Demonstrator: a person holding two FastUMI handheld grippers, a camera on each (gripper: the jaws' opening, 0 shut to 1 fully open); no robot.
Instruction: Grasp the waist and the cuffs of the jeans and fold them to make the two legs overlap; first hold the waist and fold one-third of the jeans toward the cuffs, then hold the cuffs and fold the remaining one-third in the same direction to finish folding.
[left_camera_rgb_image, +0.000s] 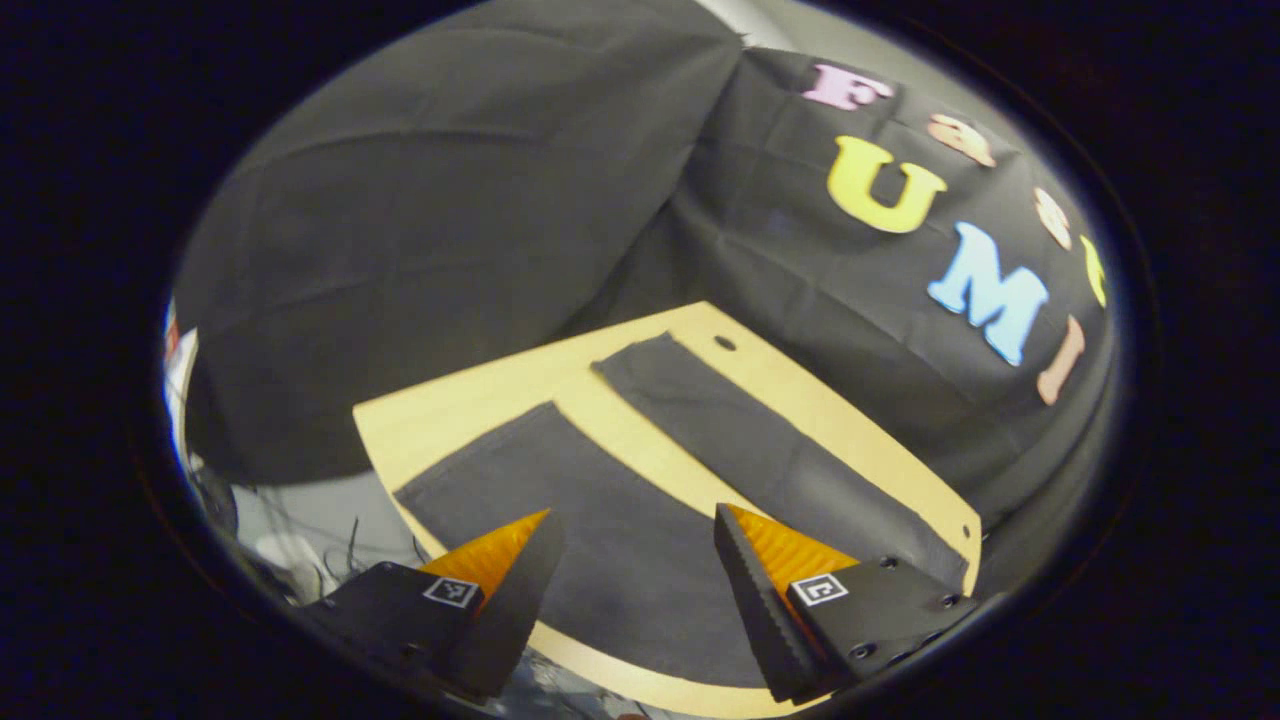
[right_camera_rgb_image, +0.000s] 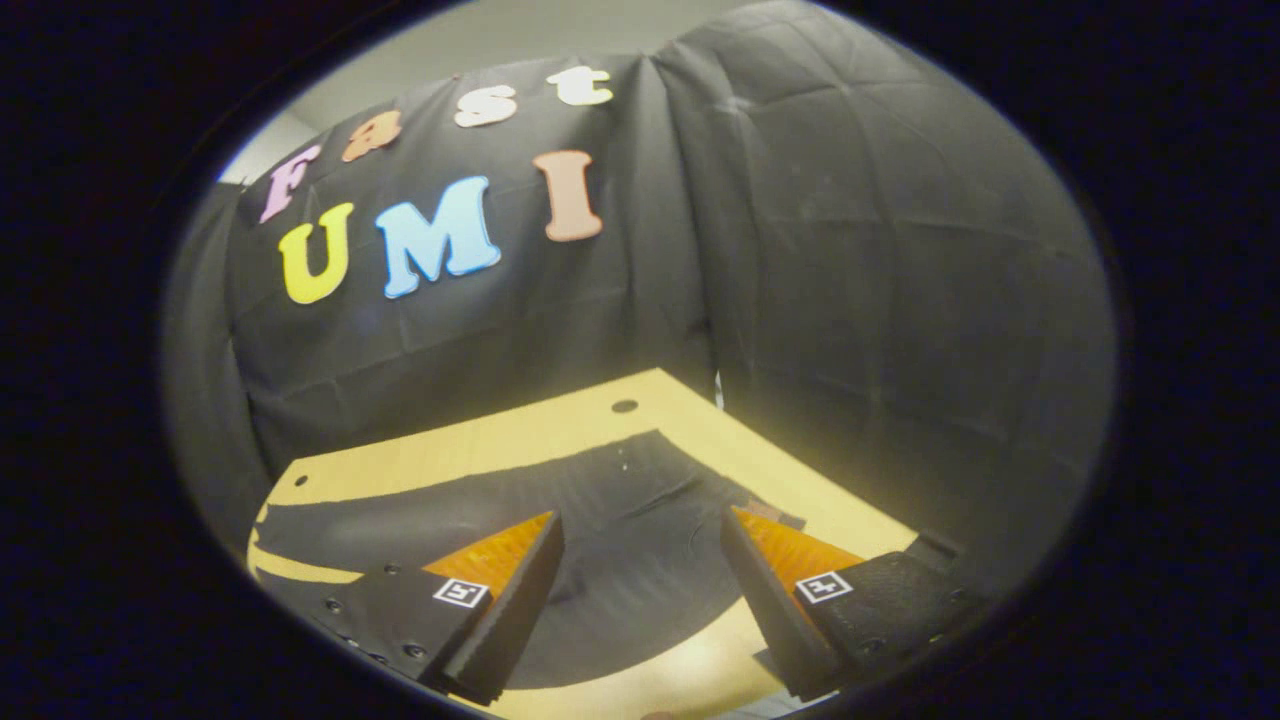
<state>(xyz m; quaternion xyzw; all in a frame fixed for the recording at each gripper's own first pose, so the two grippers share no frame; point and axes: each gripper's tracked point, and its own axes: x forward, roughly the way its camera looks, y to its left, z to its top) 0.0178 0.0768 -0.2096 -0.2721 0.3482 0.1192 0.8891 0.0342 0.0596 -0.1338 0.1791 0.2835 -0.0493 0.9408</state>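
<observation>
Dark jeans lie flat on a light wooden table (left_camera_rgb_image: 470, 400). In the left gripper view the two legs spread apart, the near leg (left_camera_rgb_image: 600, 560) under my left gripper (left_camera_rgb_image: 635, 530) and the far leg (left_camera_rgb_image: 750, 440) running toward the table's right edge. The left gripper hovers open above the near leg, nothing between its fingers. In the right gripper view the waist end of the jeans (right_camera_rgb_image: 620, 520) spreads across the table (right_camera_rgb_image: 480, 440). My right gripper (right_camera_rgb_image: 640, 540) is open above it, holding nothing.
Black cloth walls close in behind the table on both sides. A small round hole (left_camera_rgb_image: 725, 343) marks the table's far corner; another such hole (right_camera_rgb_image: 624, 406) lies near the back edge. Cables and floor (left_camera_rgb_image: 300, 520) lie past the table's left edge.
</observation>
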